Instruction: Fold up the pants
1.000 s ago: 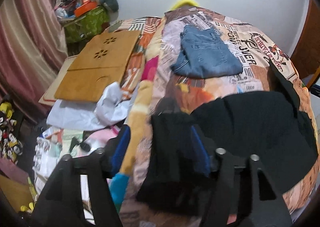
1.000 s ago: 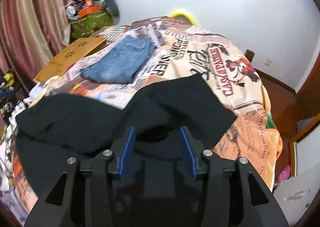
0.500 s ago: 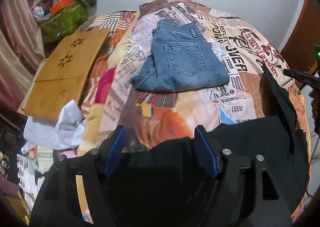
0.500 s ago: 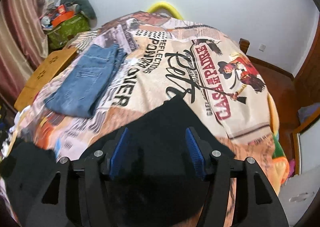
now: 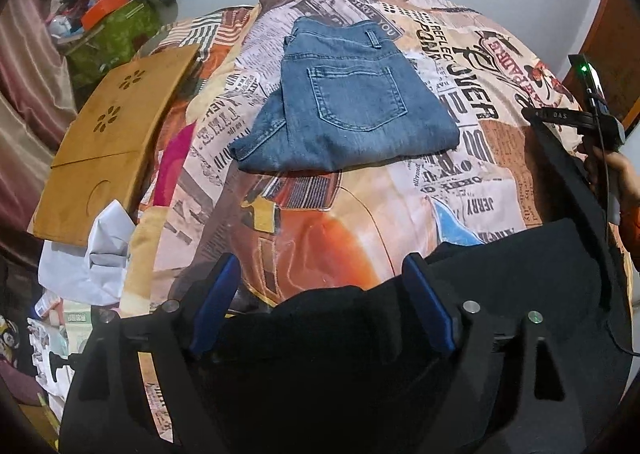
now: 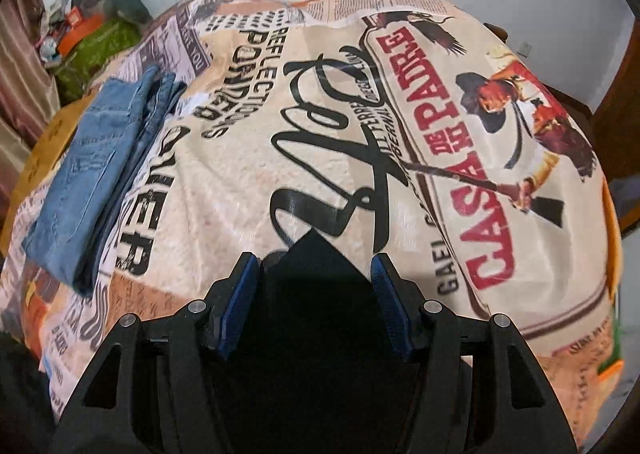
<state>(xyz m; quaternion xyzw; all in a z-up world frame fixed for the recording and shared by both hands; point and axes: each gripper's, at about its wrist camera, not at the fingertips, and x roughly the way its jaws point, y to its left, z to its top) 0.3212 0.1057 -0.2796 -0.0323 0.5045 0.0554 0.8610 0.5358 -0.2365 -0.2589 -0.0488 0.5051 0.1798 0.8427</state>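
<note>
The black pants (image 5: 520, 294) lie on the near part of the bed, over the printed bedspread (image 5: 360, 213); the cloth is plain, dark and matte, so seams and folds are hard to make out; one edge runs up the right side of the left wrist view toward the right gripper (image 5: 560, 117), and in the right wrist view a pointed corner (image 6: 316, 254) of the cloth juts forward between the blue pads.

The left gripper (image 5: 320, 274) has its jaws wide and opening; black cloth bunches between them, yet its pads stand clear of it. The right gripper (image 6: 314, 274) is about half spread and closing; the corner sits in the gap, with the left pad just beside the cloth; whether the pads press it I cannot tell.

A second ago the left gripper's pads were closed on a bunch of cloth held up off the bed; now that cloth is down, and both cameras sit lower and farther forward; the folded blue jeans (image 5: 344, 109) appear larger, in the same spot beyond the pants.
</note>
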